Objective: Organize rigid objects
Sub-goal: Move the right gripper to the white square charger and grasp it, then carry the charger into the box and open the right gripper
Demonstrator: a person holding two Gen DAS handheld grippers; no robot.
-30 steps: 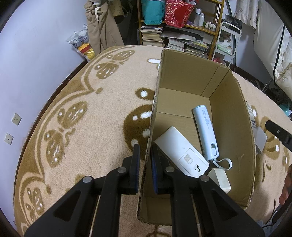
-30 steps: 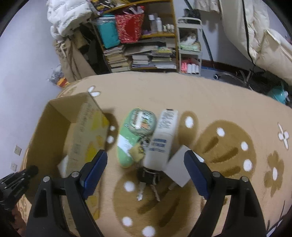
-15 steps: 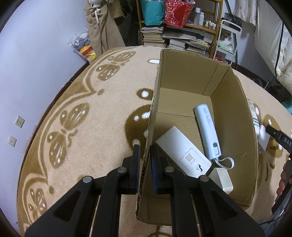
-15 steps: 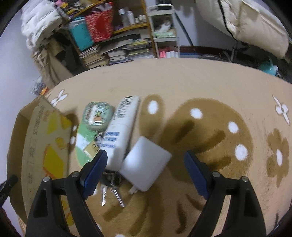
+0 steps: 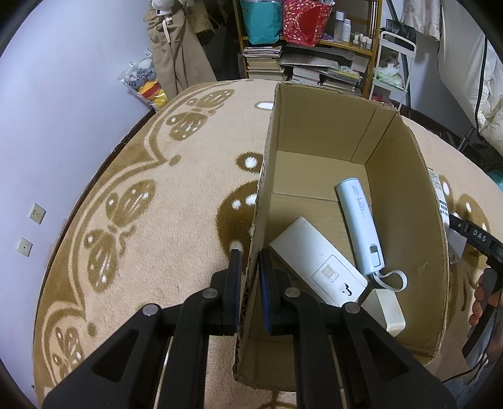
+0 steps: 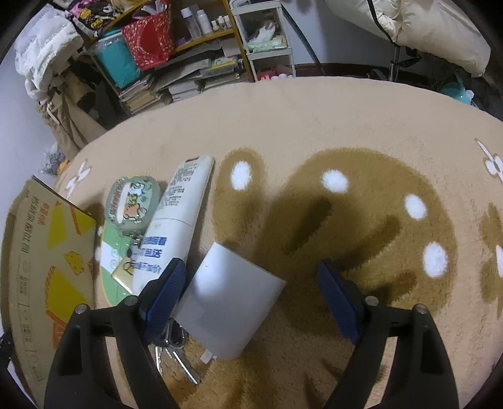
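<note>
My left gripper (image 5: pixel 250 280) is shut on the left wall of an open cardboard box (image 5: pixel 267 176) on the carpet. Inside lie a white flat device (image 5: pixel 317 261), a light blue power bank (image 5: pixel 360 226) and a small white block (image 5: pixel 385 311). My right gripper (image 6: pixel 248 286) is open, low over a white square charger (image 6: pixel 232 299) that lies between its fingers. Left of the charger lie a white remote (image 6: pixel 179 217), a green card with a round tin (image 6: pixel 132 201) and keys (image 6: pixel 176 355). The box's outer side (image 6: pixel 41 251) shows at the left.
The tan carpet (image 6: pixel 345 126) has brown patterns. Shelves with books and bags (image 5: pixel 301 47) stand at the back, and bedding (image 6: pixel 424 28) at the right. The purple wall (image 5: pixel 47 110) borders the carpet on the left.
My right gripper has moved right and lower, from over the remote and tin to around the white charger. My left gripper has kept its hold on the box wall.
</note>
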